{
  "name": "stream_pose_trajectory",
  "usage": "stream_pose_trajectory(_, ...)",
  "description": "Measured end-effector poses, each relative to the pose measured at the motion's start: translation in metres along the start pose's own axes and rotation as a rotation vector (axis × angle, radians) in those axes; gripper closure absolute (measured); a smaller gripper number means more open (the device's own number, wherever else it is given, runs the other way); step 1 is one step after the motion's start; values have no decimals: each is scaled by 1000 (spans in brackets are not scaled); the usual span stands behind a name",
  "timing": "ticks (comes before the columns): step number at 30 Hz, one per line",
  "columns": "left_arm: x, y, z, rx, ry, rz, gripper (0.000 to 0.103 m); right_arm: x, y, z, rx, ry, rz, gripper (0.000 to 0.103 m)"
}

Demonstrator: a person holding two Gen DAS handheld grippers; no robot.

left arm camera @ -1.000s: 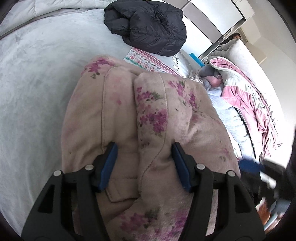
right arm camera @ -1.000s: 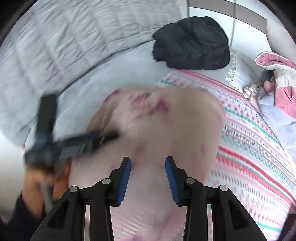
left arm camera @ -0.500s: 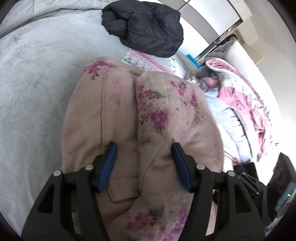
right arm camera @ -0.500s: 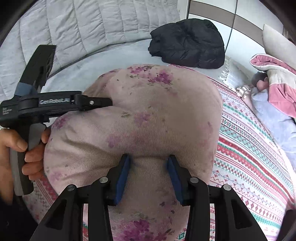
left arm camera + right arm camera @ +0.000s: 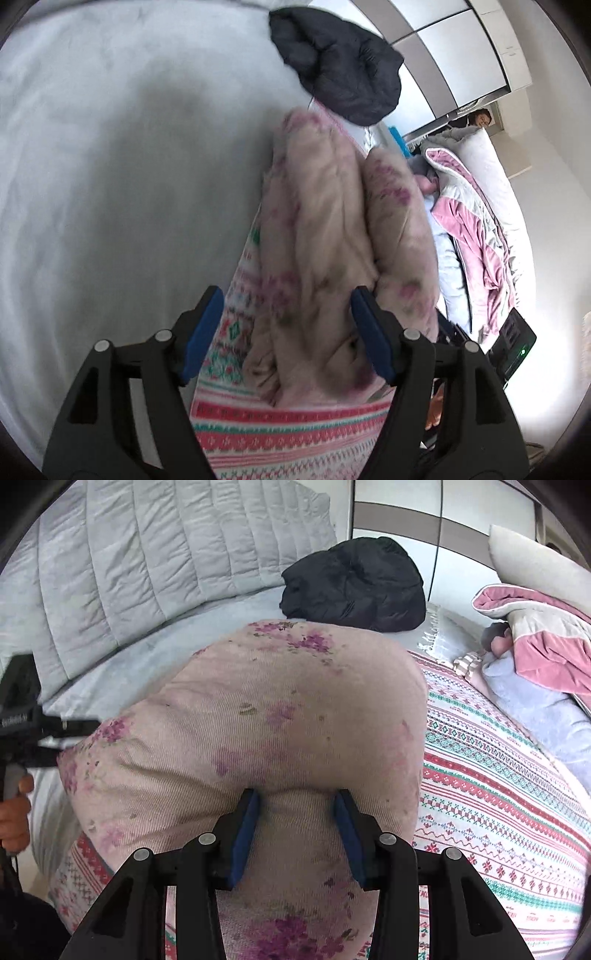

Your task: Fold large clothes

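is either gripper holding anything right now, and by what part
The right gripper is shut on a bunched fold at the near edge of the floral pink garment. The left gripper is open, holding nothing.

Both wrist views look forward and down along their black, blue-padded fingers, close over the folded pink floral fleece garment [image 5: 332, 229] on the bed. The left view is blurred, seemingly facing its edge. Both share the crumpled black puffer jacket [image 5: 354, 587] and striped patterned blanket [image 5: 491, 782].
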State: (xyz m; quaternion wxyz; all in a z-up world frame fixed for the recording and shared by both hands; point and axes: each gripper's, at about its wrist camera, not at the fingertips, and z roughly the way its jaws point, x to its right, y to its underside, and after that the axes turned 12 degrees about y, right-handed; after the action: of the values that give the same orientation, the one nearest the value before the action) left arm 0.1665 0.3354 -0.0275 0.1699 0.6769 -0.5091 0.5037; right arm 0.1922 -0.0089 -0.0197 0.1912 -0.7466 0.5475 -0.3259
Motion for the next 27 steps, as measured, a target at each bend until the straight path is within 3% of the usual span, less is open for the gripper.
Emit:
stream_pose_trajectory(6,3,5,12,-11,101,-44,31,12,2,-6,12,-17,47,59)
stream_pose_trajectory(10,5,3,33,-52,109,-57,31,21,-1,-11,8,-44,80,56)
stream_pose_trajectory(12,7,3,44,-74,105,-57,31,28,-1,-13,10,-50,112,48)
stream_pose_trajectory(13,7,3,47,-81,99,-57,31,35,0,-12,1,-63,151,38)
stream_pose_trajectory(14,7,3,51,-87,95,-56,31,44,1,-10,-11,-88,199,28)
stream_pose_trajectory(16,7,4,55,-88,94,-58,31,65,6,-3,-40,-182,303,21)
stream_pose_trajectory(19,8,3,53,-77,102,-63,31,102,20,17,-84,-370,508,19)
stream_pose_trajectory(27,8,2,57,-57,139,-92,31,144,56,84,-177,-656,848,10)
